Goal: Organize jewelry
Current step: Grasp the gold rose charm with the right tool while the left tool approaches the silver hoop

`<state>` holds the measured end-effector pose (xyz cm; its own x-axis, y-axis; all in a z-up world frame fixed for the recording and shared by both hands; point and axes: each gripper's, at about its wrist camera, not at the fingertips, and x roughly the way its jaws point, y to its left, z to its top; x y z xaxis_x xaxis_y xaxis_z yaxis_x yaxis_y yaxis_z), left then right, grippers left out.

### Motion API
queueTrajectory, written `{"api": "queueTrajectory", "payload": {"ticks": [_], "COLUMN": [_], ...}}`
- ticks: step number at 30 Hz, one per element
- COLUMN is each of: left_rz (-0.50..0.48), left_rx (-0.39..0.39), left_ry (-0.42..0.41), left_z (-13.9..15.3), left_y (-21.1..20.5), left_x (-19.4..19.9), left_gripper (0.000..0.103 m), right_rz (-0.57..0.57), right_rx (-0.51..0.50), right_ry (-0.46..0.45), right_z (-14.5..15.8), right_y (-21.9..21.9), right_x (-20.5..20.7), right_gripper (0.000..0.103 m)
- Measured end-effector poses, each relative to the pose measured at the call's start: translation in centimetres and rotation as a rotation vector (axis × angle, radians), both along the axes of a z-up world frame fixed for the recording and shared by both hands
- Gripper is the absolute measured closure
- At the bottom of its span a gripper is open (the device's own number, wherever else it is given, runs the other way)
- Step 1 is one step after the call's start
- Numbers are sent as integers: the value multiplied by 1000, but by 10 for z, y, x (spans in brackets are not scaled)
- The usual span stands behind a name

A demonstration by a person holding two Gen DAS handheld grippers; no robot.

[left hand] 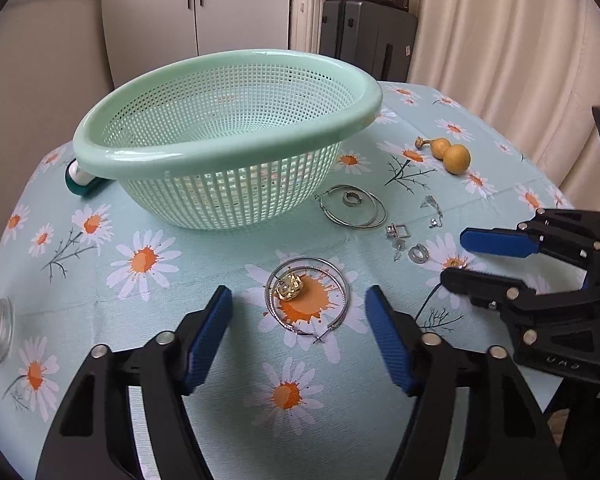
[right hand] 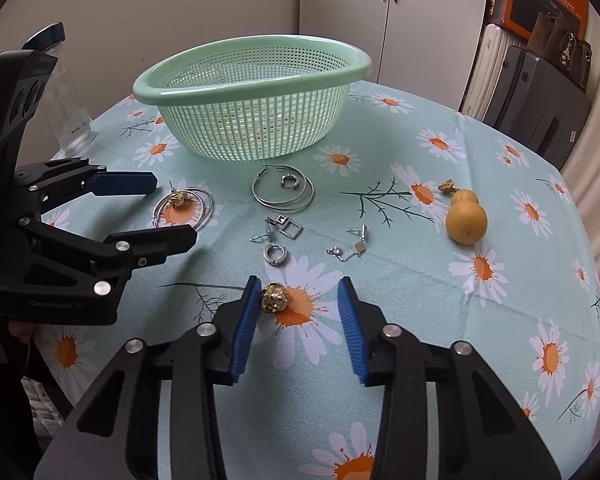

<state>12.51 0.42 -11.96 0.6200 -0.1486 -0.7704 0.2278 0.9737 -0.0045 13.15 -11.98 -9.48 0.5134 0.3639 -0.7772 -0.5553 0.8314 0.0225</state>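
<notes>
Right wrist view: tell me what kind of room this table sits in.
Probably a room in a home, maybe a bedroom or storage corner: a tall white wardrobe, dark suitcases against the wall, and a daisy tablecloth on the table.

A home: a daisy-cloth tabletop (left hand: 220, 360) sits among a wardrobe (left hand: 196, 4), curtains (left hand: 500, 60), and suitcases (left hand: 368, 40).

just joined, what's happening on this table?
A person holds two tools over a daisy tablecloth strewn with jewelry. The left tool is open around a silver hoop earring with a gold piece inside it. The right tool is open around a gold flower earring. Neither has gripped yet. The green basket looks empty.
</notes>
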Motion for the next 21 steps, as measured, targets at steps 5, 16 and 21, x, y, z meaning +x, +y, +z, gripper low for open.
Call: {"api": "queueTrajectory", "payload": {"ticks": [5,16,21], "left_rz": [-11,-41,-35], "left_rx": [12,-36,-41], "left_ry": [-9,32,29], "left_z": [0,11,13], "left_y": [2,13,16], "left_x": [-1,-13,-16], "left_gripper": [63,99,99], "right_rz": [-6,3,-9], "right_rx": [15,25,30], "right_ry": [18,8,7], "right_z": [1,11,13], "right_y": [-6,-9,-12], "right_x": [3,-4,-4], "right_gripper": [88,88,88]}}
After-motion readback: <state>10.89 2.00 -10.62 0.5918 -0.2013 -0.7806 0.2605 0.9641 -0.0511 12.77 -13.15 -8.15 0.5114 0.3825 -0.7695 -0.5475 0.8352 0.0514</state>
